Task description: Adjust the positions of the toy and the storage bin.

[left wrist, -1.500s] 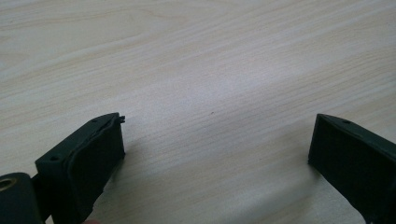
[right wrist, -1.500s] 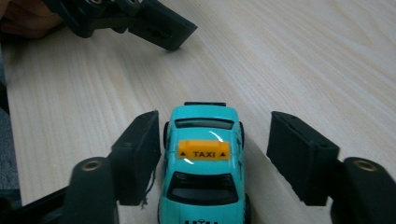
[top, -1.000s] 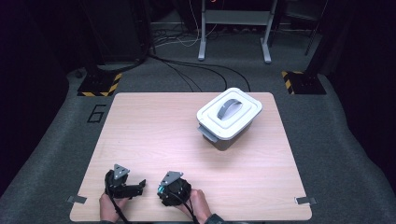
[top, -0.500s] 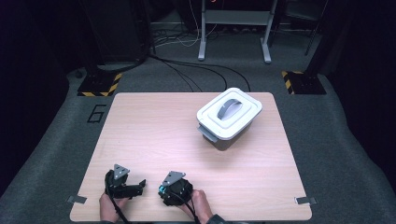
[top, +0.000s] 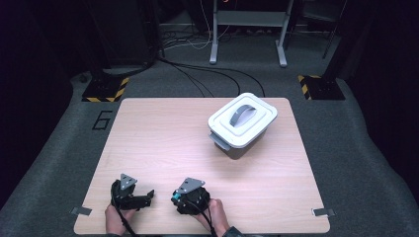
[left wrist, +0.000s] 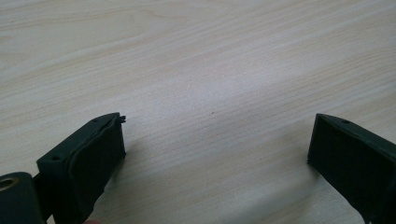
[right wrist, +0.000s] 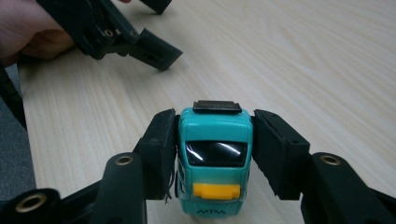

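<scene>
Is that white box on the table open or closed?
Closed. The white lid sits flat on the grey box, its handle on top.

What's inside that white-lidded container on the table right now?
Cannot tell. The container has its white lid seated, with a grey handle on top, so the inside is covered. Its grey body shows only below the rim.
</scene>
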Tool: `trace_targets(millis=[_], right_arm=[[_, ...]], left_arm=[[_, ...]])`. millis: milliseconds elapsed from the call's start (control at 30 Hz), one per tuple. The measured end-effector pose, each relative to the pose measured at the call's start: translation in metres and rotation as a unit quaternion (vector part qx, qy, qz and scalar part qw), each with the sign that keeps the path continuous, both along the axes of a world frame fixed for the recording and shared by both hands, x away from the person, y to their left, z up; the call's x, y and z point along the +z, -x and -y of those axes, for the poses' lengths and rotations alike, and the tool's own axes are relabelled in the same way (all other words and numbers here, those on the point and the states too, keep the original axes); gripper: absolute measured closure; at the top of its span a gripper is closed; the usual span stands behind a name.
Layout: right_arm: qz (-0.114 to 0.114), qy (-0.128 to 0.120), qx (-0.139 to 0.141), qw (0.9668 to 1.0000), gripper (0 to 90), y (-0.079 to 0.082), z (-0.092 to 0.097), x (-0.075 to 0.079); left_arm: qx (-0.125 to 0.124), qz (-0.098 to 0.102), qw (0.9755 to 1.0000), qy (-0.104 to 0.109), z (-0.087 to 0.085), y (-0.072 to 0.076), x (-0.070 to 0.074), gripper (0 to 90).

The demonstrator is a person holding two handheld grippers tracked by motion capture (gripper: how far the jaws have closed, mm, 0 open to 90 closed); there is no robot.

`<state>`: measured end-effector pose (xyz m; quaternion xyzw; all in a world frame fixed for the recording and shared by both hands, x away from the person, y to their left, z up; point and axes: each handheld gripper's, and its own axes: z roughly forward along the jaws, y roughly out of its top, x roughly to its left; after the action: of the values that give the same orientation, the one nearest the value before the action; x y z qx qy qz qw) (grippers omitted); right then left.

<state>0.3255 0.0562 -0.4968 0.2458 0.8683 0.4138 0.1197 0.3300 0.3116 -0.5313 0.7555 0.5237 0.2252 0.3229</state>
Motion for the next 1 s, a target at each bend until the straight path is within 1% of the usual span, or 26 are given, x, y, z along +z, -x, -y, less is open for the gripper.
trace_targets(millis=[33, 100, 133, 200, 300, 367, 400, 433, 500, 767, 800, 833, 967, 1000], right_arm=[[0.006, -0.005, -0.005, 1.0, 50.0, -0.001, 0.005, 0.004], [0.01, -0.008, -0.006, 0.9999, 50.0, -0.002, 0.008, 0.006], [0.009, -0.012, -0.015, 0.9998, 49.9, -0.003, 0.013, 0.009], [0.011, -0.013, -0.017, 0.9997, 49.9, -0.003, 0.015, 0.01], [0.015, -0.017, -0.027, 0.9994, 49.9, -0.006, 0.024, 0.013], [0.011, -0.021, -0.036, 0.9991, 49.9, -0.006, 0.03, 0.015], [0.016, -0.021, -0.039, 0.9989, 49.9, -0.007, 0.034, 0.016], [0.014, -0.023, -0.044, 0.9987, 49.9, -0.006, 0.037, 0.017], [0.018, -0.022, -0.049, 0.9984, 49.9, -0.007, 0.044, 0.018], [0.017, -0.033, -0.096, 0.9947, 49.9, -0.006, 0.082, 0.022], [0.019, -0.035, -0.105, 0.9937, 49.8, -0.007, 0.091, 0.024], [0.019, -0.035, -0.105, 0.9937, 49.8, -0.007, 0.091, 0.024], [0.022, -0.038, -0.124, 0.9913, 49.8, -0.006, 0.108, 0.026], [0.018, -0.039, -0.131, 0.9904, 49.8, -0.006, 0.112, 0.026]], left_arm=[[0.0, 0.0, 1.0, 0.0, 0.0, 0.0, 0.0, 3.6], [0.0, 0.0, 1.0, 0.0, 0.0, 0.0, 0.0, 3.6], [0.0, 0.0, 1.0, 0.0, 0.0, 0.0, 0.0, 3.6], [0.0, 0.0, 1.0, 0.0, 0.0, 0.0, 0.0, 3.6], [0.002, 0.0, 1.0, 0.003, 0.0, 0.0, 0.0, 3.6], [0.002, 0.0, 1.0, 0.003, 0.0, 0.0, 0.0, 3.6], [0.002, 0.0, 1.0, 0.003, 0.0, 0.0, 0.0, 3.6], [0.002, 0.0, 1.0, 0.003, 0.0, 0.0, 0.0, 3.6], [0.002, 0.0, 1.0, 0.003, 0.0, 0.0, 0.0, 3.6], [0.001, 0.0, 1.0, 0.001, 0.0, 0.0, 0.0, 3.6], [0.001, 0.0, 1.0, 0.0, 0.0, 0.0, 0.0, 3.6], [0.0, 0.0, 1.0, 0.0, 0.0, 0.0, 0.0, 3.6], [0.0, 0.0, 1.0, 0.0, 0.0, 0.0, 0.0, 3.6], [0.0, 0.0, 1.0, 0.0, 0.0, 0.0, 0.0, 3.6]])
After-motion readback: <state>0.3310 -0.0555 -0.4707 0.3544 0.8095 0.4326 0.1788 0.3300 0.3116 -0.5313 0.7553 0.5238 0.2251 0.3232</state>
